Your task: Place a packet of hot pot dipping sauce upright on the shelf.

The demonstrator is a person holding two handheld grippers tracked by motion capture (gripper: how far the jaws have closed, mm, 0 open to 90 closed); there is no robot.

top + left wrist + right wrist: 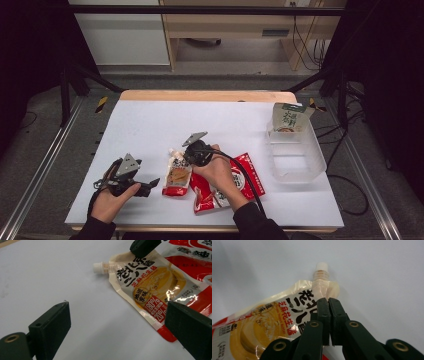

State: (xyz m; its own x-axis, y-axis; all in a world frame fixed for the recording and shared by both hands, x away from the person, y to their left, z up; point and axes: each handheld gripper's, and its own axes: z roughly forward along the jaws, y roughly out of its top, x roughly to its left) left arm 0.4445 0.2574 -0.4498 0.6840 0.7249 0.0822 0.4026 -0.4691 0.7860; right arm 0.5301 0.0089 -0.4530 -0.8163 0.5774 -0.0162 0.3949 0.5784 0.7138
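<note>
- Where the white-covered desk [150,125] meets the person's side, a spouted sauce pouch [176,176] lies flat, its white cap [172,150] pointing away from the person.
- The right claw [187,161] sits at the pouch's upper edge just beside the spout — in the right gripper view its two black jaws stand pressed together, and the pouch's top corner [322,290] lies right at their tips; whether any film is pinched between them I cannot tell.
- The left claw [152,183] rests low near the desk's front left, to the left of the pouch and apart from it, its jaws spread wide with nothing but bare desk between them.
- In the left gripper view the pouch [150,290] lies ahead and to the right, cap [98,267] towards the open desk, with the tip of the right claw [142,247] on its top edge.
- A red snack bag [225,185] lies partly under the right hand [220,175], touching the pouch's right side.
- A clear plastic bin [300,165] stands well apart at the desk's right side — a green-and-white packet [290,117] stands upright at its far end.
</note>
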